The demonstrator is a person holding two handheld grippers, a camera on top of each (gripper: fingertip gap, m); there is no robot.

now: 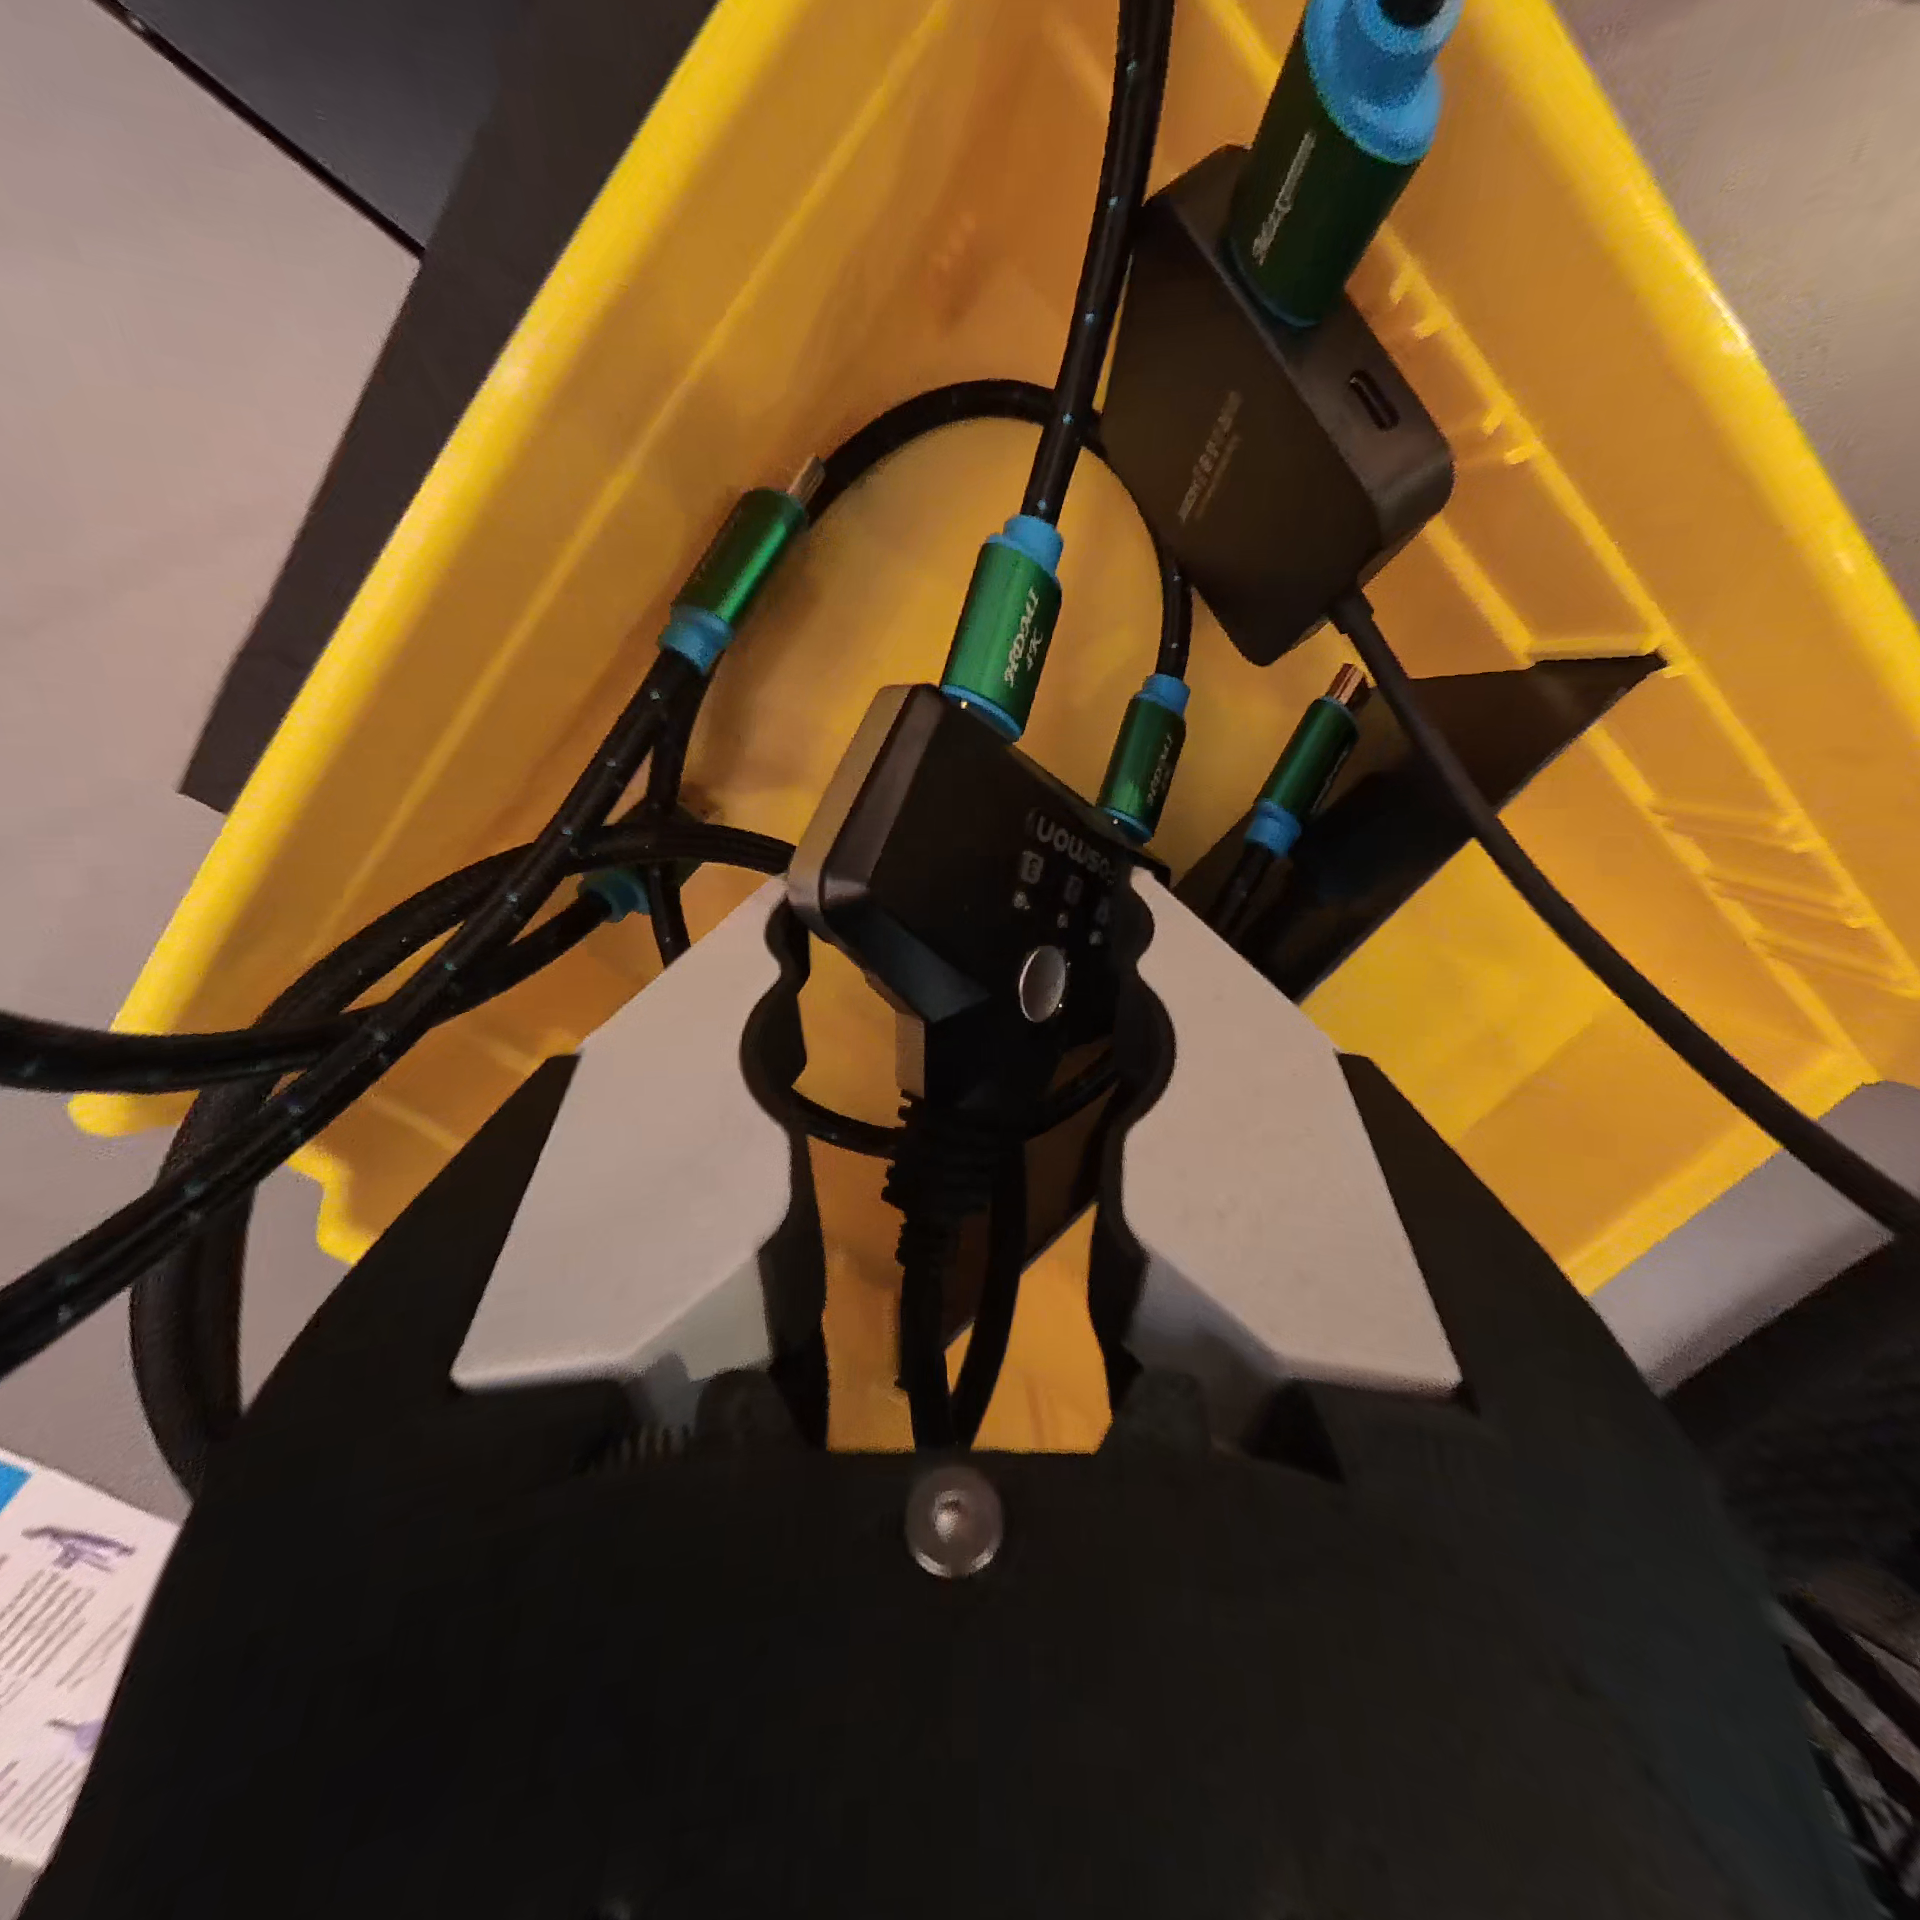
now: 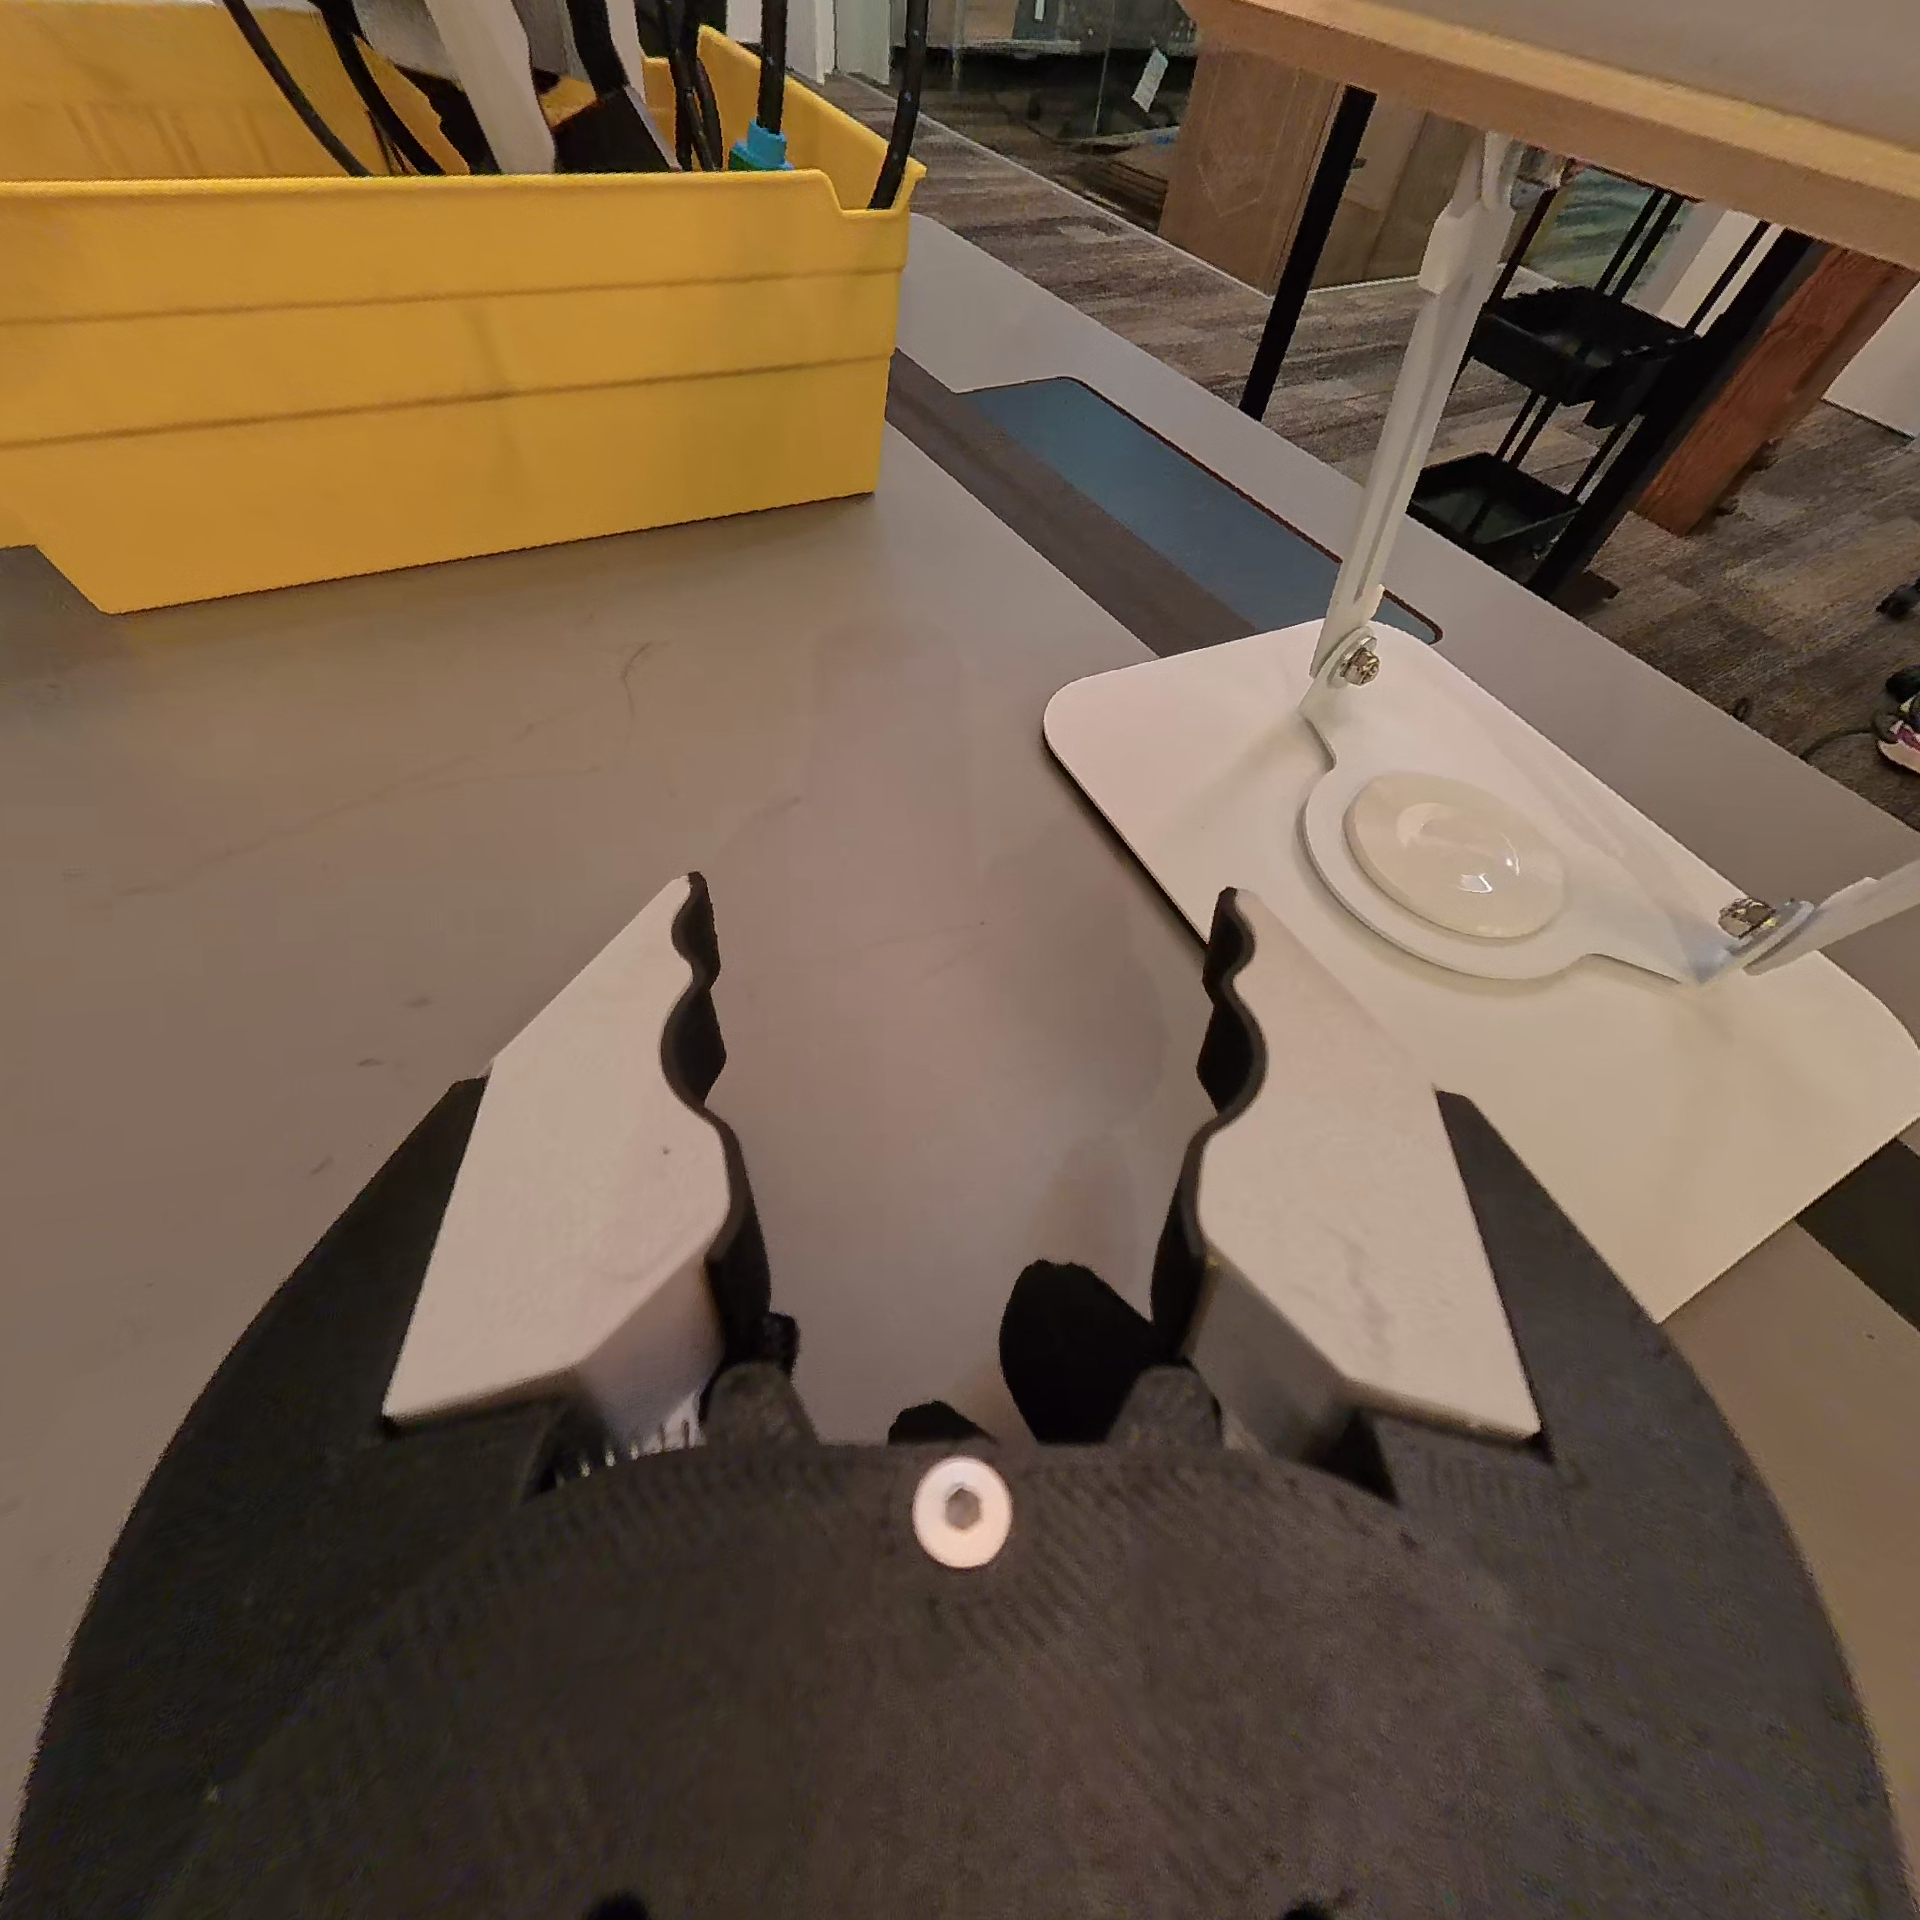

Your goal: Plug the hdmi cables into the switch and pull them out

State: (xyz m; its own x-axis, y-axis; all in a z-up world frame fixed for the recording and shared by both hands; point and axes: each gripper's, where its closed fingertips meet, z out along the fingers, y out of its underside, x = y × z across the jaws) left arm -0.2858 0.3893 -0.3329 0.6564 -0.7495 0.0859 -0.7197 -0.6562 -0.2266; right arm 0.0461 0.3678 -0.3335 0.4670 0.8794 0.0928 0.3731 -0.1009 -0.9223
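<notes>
Loose green-ended braided cables (image 1: 727,582) clutter the yellow plastic bin (image 1: 582,436), left hand-held gripper (image 1: 961,935) clamps the small black switch box (image 1: 966,883) above it, right hand-held gripper (image 2: 961,904) gapes empty.

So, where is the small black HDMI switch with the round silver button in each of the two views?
Left wrist view: small black HDMI switch sits centre, gripped between the left gripper fingers.
Right wrist view: not visible; the right gripper is open over grey table.
Shared landmark: the yellow plastic bin.
</notes>
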